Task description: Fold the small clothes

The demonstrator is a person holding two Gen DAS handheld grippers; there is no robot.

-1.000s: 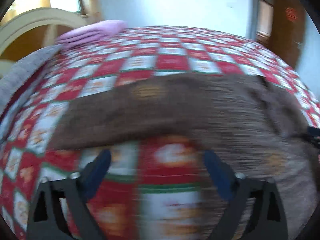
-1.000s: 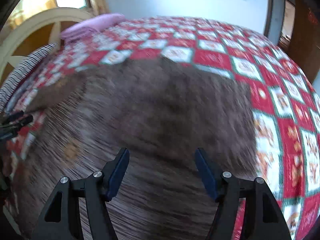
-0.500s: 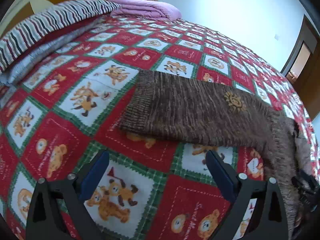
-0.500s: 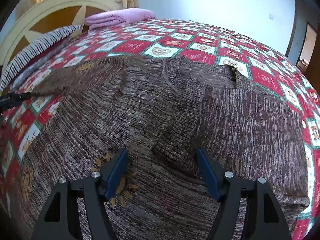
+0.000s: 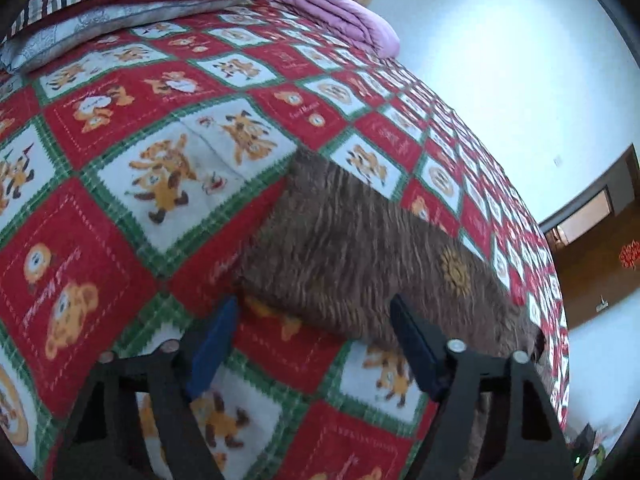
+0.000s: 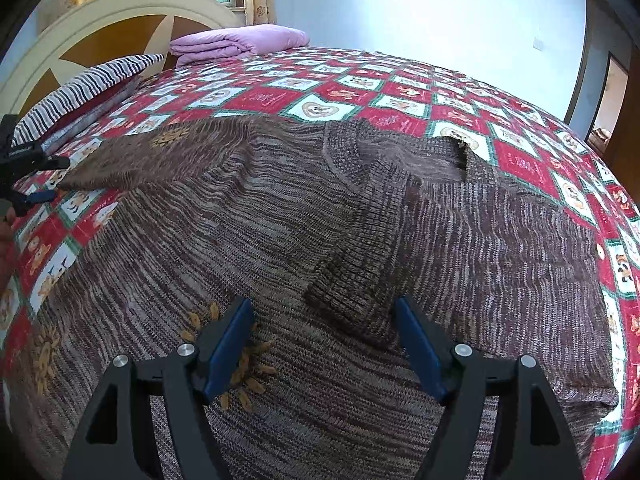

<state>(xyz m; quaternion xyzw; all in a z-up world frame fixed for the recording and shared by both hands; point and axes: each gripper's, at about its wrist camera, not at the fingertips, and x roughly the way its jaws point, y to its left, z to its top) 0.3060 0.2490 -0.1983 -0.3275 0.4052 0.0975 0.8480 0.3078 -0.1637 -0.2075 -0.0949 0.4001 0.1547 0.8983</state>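
Two grippers were over a brown knit sweater (image 6: 248, 240) spread flat on your bed's red, white and green quilt (image 6: 400, 92). Your right gripper (image 6: 324, 344) pointed down at the sweater's middle, its jaws having just been opening and standing wide, with the cuff (image 6: 352, 296) of the folded-in right sleeve between them but no pad pressing on it. Your left gripper (image 5: 312, 344) hung by the cuff end of the left sleeve (image 5: 352, 256), which lay stretched out on the quilt; its jaws had just been closing yet were still apart, gripping nothing. Beyond, a folded pink blanket (image 6: 240, 42) and a striped pillow (image 6: 84, 88) lay near the headboard (image 6: 100, 20).
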